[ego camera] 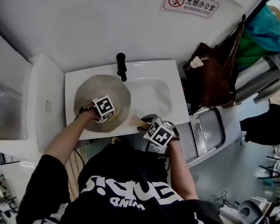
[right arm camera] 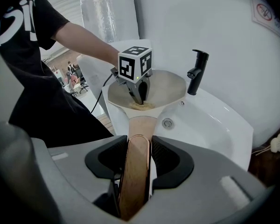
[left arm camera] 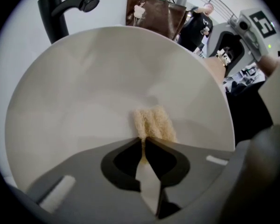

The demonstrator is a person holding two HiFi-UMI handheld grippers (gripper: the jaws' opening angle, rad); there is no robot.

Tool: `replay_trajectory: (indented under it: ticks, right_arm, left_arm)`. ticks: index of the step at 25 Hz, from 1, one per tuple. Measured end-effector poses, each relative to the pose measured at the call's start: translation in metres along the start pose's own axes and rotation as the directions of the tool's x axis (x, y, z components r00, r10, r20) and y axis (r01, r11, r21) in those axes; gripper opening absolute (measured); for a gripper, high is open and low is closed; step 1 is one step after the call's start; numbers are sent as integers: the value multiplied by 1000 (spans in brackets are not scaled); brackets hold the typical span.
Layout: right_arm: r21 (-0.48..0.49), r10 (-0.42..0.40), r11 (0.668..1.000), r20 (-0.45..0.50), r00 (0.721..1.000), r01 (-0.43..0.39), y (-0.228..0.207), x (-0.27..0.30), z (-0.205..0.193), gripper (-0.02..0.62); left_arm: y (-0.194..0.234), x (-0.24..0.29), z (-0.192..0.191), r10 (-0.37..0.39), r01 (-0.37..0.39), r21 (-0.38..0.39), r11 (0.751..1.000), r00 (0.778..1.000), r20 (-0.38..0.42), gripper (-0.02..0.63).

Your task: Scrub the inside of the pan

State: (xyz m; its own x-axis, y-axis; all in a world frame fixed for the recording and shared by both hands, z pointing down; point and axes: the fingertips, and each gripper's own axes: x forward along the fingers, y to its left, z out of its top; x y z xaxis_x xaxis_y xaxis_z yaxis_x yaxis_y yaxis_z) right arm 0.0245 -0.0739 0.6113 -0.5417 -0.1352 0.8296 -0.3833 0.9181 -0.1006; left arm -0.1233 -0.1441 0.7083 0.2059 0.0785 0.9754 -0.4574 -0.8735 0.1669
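A pale beige pan (ego camera: pixel 94 88) rests tilted over the left part of the white sink (ego camera: pixel 154 71). Its wooden handle (right arm camera: pixel 136 171) runs between the jaws of my right gripper (right arm camera: pixel 136 141), which is shut on it at the sink's front edge. In the head view the right gripper (ego camera: pixel 157 132) sits to the right of the pan. My left gripper (left arm camera: pixel 144 141) is shut on a yellow sponge (left arm camera: pixel 154 124) that presses against the pan's inside surface (left arm camera: pixel 98 92). From the right gripper view, the left gripper (right arm camera: pixel 137 94) points down into the pan (right arm camera: pixel 165 85) with the sponge (right arm camera: pixel 141 106) at its tip.
A black faucet (ego camera: pixel 122 66) stands at the back of the sink, close to the pan's far rim. The drain (right arm camera: pixel 167 122) lies right of the handle. A brown bag (ego camera: pixel 214 73) hangs to the right, above a grey folding chair (ego camera: pixel 205 132). The wall behind carries a no-smoking sign (ego camera: pixel 190 3).
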Motion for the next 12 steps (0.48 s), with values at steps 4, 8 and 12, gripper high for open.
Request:
replay_trajectory:
  ticks: [4,8,12]
  right_arm:
    - [1,-8,1000,-19,1000,9,0,1,-3,172]
    - [9,-8,1000,-29,1000,8,2,3,-7,173]
    - [14,-4,1000,-41,999,5,2,4,-12,173]
  left_arm:
    - [-1,2,13,-18,19,-12,1000,999,45,25]
    - [5,1,28,19,-18,-12,1000,996,89,25]
    - [20,0,41,82,-79,-31,996,987,139,26]
